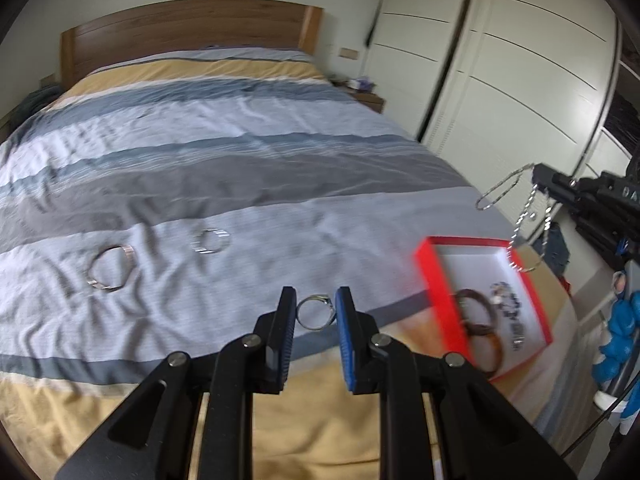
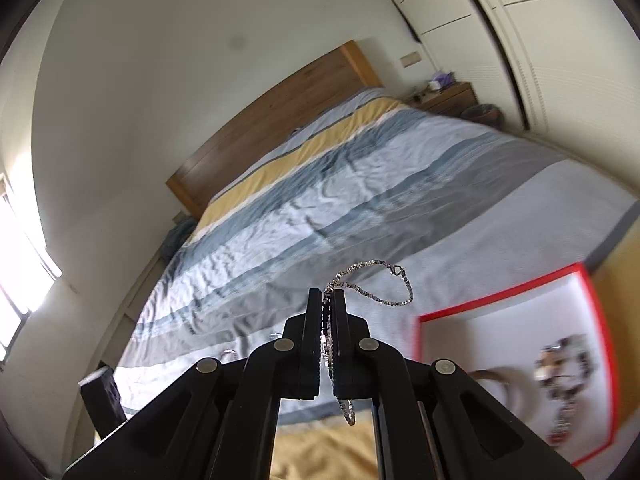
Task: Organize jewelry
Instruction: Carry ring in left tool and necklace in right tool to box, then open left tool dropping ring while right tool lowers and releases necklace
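Note:
My left gripper (image 1: 315, 312) is open low over the striped bedspread, its fingers on either side of a silver ring-shaped bracelet (image 1: 314, 313). Two more silver bracelets lie further left, one (image 1: 111, 268) and another (image 1: 212, 241). My right gripper (image 2: 328, 300) is shut on a silver chain (image 2: 376, 284), held in the air above the red-rimmed white box (image 2: 500, 300). The same gripper (image 1: 536, 174), chain (image 1: 500, 192) and box (image 1: 430, 272) show in the left wrist view. The box holds a brown bangle (image 1: 476, 316) and a beaded bracelet (image 1: 508, 308).
The box sits near the bed's right front corner. White wardrobe doors (image 1: 500, 80) stand to the right. A wooden headboard (image 1: 180, 28) and nightstand (image 2: 448, 98) are at the far end. A blue object (image 1: 624, 340) lies right of the box.

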Demonstrator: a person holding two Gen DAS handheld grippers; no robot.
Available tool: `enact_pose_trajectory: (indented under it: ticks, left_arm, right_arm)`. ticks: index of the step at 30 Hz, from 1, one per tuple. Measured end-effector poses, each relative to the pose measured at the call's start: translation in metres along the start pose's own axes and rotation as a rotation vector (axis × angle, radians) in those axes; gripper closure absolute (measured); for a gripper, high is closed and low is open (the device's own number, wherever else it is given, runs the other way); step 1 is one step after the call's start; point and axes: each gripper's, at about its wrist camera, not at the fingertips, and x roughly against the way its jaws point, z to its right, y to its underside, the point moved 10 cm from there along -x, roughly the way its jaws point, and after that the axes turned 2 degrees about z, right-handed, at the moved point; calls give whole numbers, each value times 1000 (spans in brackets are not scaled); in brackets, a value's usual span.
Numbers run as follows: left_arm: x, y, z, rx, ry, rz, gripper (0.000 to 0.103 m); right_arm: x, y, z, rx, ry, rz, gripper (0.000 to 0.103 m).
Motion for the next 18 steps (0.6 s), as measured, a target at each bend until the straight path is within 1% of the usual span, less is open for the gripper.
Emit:
enact_pose_trajectory:
  ticks: [5, 9, 11, 13, 15, 18]
  left_arm:
    - [-20, -2, 66, -54, 86, -16, 84]
    - [-47, 1, 120, -117, 144, -43, 84]
    - [-61, 5, 136, -133, 162, -62, 84]
    - [-76, 9, 152, -153, 170, -79, 84]
    - [-90, 12, 162, -178, 163, -89, 84]
    - [-111, 16, 170, -186, 150, -106, 84]
  right_arm:
    - [15, 1, 47, 30, 83, -23, 99]
    - [13, 9, 91, 25, 144, -58, 99]
    - [9, 14, 110, 20, 167, -74, 99]
    - [3, 18, 126, 15, 183, -86, 99]
    - [-4, 22, 143, 13, 202, -96, 99]
    - [-14, 27, 162, 3, 221, -110, 99]
